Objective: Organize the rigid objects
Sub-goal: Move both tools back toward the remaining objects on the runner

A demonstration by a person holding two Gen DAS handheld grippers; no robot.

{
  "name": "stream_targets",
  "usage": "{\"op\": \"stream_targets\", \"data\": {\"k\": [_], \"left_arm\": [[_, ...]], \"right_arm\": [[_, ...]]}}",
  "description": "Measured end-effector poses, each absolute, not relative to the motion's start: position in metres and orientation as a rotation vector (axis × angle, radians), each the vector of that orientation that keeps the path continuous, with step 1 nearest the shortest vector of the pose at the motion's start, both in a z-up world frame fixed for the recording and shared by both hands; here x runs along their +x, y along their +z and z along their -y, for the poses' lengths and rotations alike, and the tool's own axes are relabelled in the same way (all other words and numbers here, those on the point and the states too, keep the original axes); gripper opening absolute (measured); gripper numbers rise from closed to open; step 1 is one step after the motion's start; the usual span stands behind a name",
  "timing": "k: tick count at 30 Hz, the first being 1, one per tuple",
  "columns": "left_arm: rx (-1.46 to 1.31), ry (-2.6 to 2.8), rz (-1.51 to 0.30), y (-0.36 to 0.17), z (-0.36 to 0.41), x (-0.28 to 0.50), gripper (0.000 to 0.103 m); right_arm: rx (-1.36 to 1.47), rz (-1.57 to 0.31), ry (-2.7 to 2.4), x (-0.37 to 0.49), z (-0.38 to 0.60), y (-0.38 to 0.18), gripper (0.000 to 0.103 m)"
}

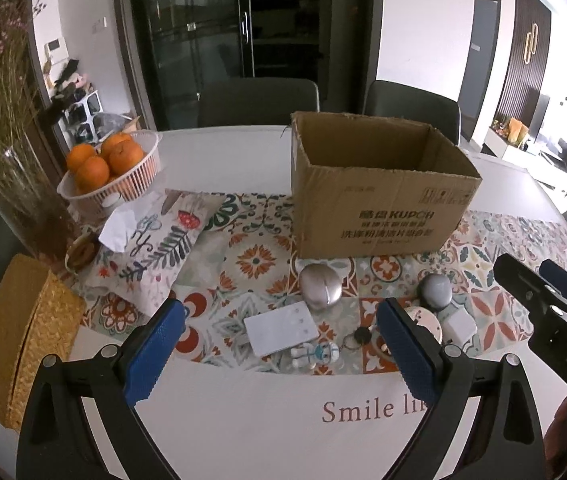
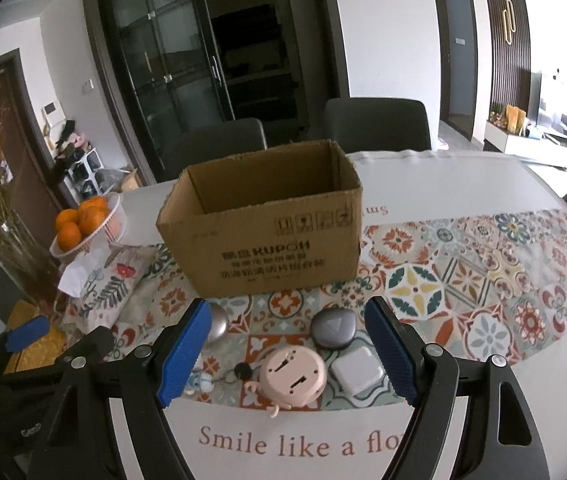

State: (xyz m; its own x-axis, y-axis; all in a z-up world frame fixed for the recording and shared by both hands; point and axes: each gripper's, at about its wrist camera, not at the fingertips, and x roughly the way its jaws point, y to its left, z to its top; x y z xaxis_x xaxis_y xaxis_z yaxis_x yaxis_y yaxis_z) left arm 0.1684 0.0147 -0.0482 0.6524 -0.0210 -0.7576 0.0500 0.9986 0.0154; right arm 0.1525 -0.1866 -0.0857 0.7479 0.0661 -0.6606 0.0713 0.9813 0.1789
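Jaws of both grippers (image 1: 279, 328) (image 2: 287, 336) wide apart, holding nothing

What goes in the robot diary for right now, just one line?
left gripper: open, over white card | right gripper: open, over pink round gadget | cardboard box: looks empty

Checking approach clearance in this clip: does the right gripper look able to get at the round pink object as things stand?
Probably yes. The right gripper is open, and the round pink object lies between its fingers with nothing on top. The white case crowds its right side, so that finger has little room.
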Motion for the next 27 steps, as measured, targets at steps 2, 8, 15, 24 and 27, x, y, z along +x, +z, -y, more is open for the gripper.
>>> {"op": "stream_targets", "data": {"k": [2,8,15,24,27], "left_arm": [[0.029,-0.038,-0.865,-0.052,-0.018,0.167,0.098],[-0.004,-0.053,-0.897,-0.065,-0.024,0.166,0.098],[-0.01,-0.063,-0.936,-0.081,-0.029,0.168,0.098],[-0.01,-0.092,-0.983,-0.105,-0.034,0.177,0.098],[-0.027,-0.106,-1.005,-0.114,-0.036,0.183,0.098]], "right_arm": [[0.205,-0.733,-0.003,0.151,0.185,-0.089,0.08],[0.237,-0.729,-0.024,0.141,0.179,-0.101,0.085],[0.252,-0.74,-0.062,0.134,0.173,-0.114,0.086],[0.301,-0.786,-0.111,0.134,0.17,-0.14,0.086],[0.315,-0.799,-0.125,0.135,0.168,-0.149,0.086]]}}
